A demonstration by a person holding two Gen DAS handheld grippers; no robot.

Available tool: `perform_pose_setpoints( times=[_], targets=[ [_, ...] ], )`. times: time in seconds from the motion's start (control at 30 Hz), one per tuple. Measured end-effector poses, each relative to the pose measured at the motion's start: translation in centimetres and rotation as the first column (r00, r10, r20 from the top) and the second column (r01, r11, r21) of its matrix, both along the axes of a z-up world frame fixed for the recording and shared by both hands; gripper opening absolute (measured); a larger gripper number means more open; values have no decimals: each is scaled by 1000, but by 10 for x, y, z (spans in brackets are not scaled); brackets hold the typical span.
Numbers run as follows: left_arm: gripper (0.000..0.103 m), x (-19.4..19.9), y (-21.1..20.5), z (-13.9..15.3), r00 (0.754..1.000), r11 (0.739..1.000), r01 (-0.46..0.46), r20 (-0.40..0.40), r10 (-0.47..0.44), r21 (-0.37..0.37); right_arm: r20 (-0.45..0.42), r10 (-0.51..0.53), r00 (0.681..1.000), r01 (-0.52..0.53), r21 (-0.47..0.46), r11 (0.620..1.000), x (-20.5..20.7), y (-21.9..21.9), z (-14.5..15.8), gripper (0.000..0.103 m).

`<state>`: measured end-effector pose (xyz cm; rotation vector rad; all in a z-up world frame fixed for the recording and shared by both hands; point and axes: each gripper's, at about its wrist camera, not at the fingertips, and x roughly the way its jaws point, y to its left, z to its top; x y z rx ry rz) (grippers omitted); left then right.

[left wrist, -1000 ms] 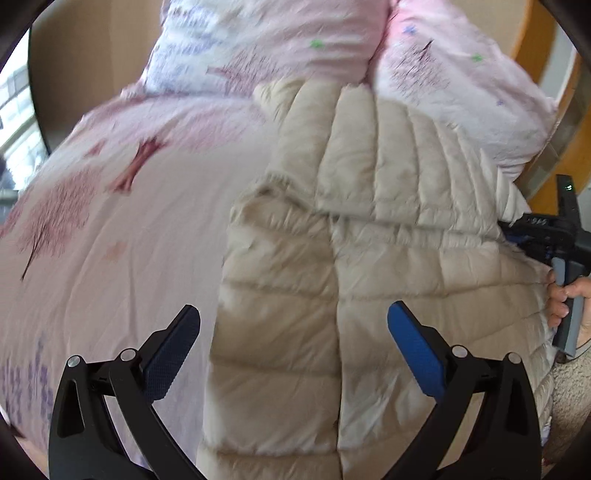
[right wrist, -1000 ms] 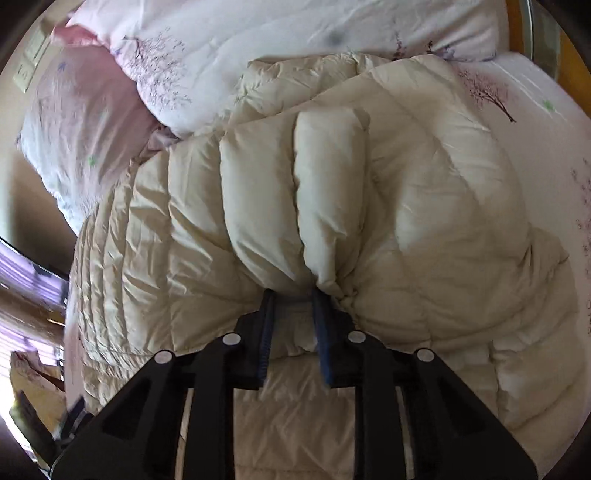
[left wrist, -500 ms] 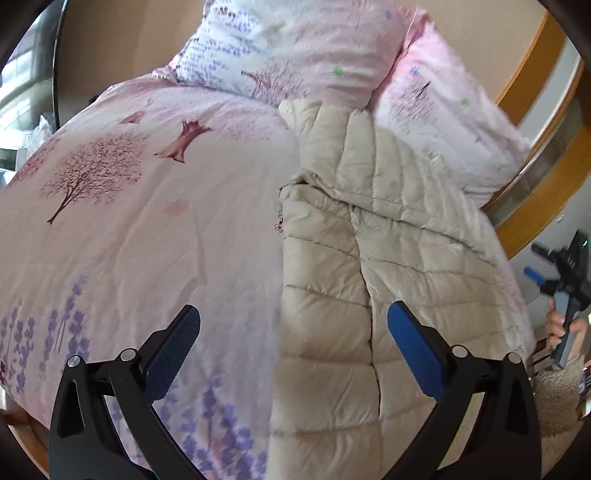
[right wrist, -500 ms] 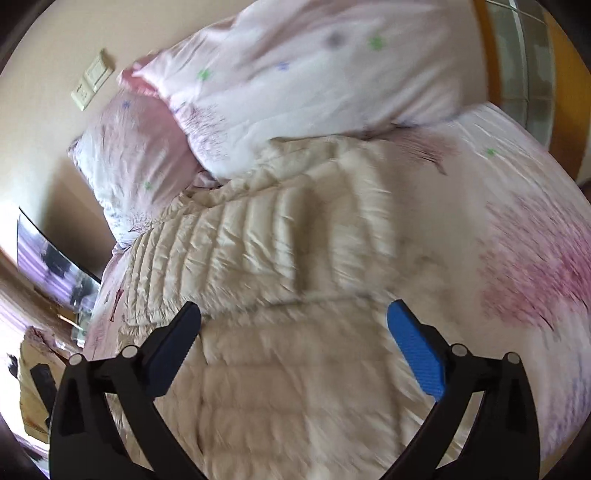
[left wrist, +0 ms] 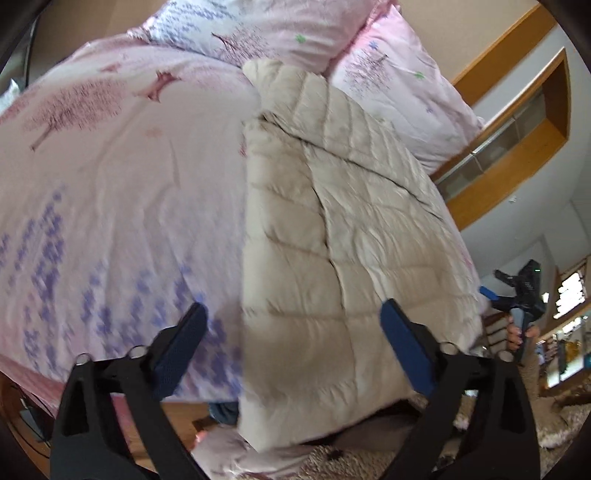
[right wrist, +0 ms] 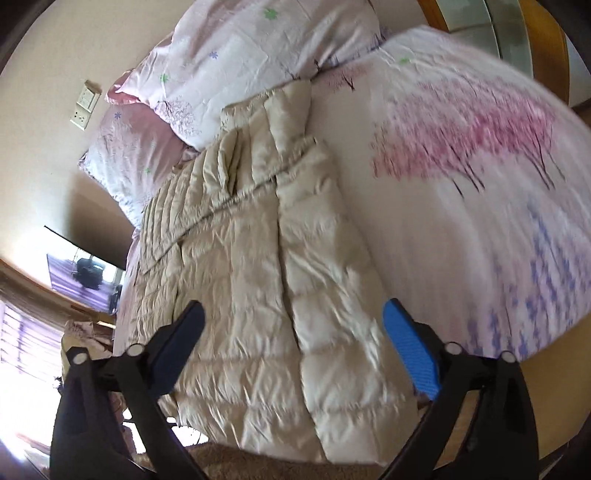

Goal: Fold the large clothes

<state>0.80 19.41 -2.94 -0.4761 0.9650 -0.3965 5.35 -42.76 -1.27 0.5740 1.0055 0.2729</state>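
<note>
A beige quilted down coat (left wrist: 332, 229) lies lengthwise on the bed, its sides folded inward, its hem hanging over the bed's foot edge. It also shows in the right wrist view (right wrist: 258, 280). My left gripper (left wrist: 295, 354) is open and empty, held above the hem end. My right gripper (right wrist: 295, 354) is open and empty, also back from the hem. The right gripper also shows in the left wrist view (left wrist: 517, 295), off the coat's right edge, held in a hand.
The bed (left wrist: 110, 177) has a pink floral cover (right wrist: 461, 177). Pillows (left wrist: 280, 33) lie at the head, touching the coat's collar; they also show in the right wrist view (right wrist: 258, 62). A wooden frame (left wrist: 517, 147) runs along the right. A shaggy rug (left wrist: 351, 461) lies below the foot.
My right gripper has let go of the coat's fold and opened, then pulled back. Both grippers have drawn away toward the foot of the bed.
</note>
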Motion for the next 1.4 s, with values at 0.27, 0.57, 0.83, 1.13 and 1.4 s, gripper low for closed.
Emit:
perform_pose_setpoints(
  times=[0.27, 0.57, 0.83, 1.13, 1.4],
  targets=[
    [79, -15, -4, -8, 1000, 995, 19, -9, -20, -97, -72, -86, 994, 89, 34, 995, -16, -22, -29, 55],
    [79, -24, -9, -12, 1000, 985, 25, 3, -25, -169, -72, -40, 997, 47, 103, 994, -22, -27, -44, 54],
    [74, -36, -13, -22, 998, 965, 57, -4, -60, -254, -106, 124, 987, -90, 278, 956, -30, -13, -59, 42],
    [33, -31, -26, -26, 994, 974, 67, -65, -83, -214, -151, 232, 961, -210, 148, 966, -39, 21, -48, 21],
    [12, -30, -7, -4, 1000, 976, -5, 14, 8, -219, 76, 182, 980, -192, 159, 968, -42, 26, 7, 12]
  ],
)
